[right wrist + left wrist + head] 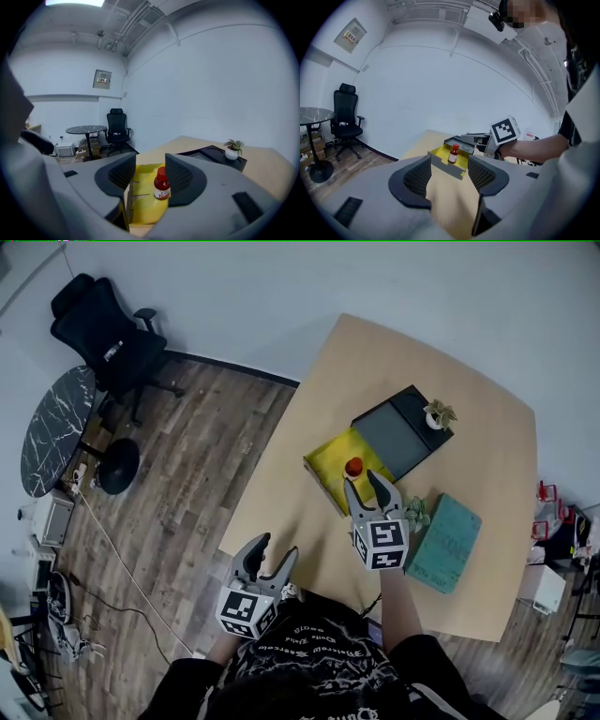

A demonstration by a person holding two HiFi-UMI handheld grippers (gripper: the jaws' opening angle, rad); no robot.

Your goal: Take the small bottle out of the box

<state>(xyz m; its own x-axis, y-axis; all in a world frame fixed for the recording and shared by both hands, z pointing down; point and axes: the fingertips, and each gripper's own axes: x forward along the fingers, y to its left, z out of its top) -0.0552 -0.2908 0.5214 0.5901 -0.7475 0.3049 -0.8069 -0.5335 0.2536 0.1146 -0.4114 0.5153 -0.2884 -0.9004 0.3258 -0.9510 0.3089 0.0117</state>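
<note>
small bottle (161, 184) upright in yellow box (143, 206), red cap up

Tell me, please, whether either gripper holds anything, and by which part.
Nothing: the left gripper and right gripper are open; the bottle stands free.

A pale wooden desk (309, 427) carries a shallow yellow open box (330, 461) with a small red-capped bottle (354, 467) standing in it. A dark grey flat tray (394, 435) lies just beside the box, and a small potted plant (438, 414) stands on the tray's far corner. The right gripper (362, 480) hangs over the box's near edge with its jaws apart, close to the bottle. The left gripper (277, 547), also with jaws apart, is at the desk's near edge. A teal book (444, 542) lies to the right.
</note>
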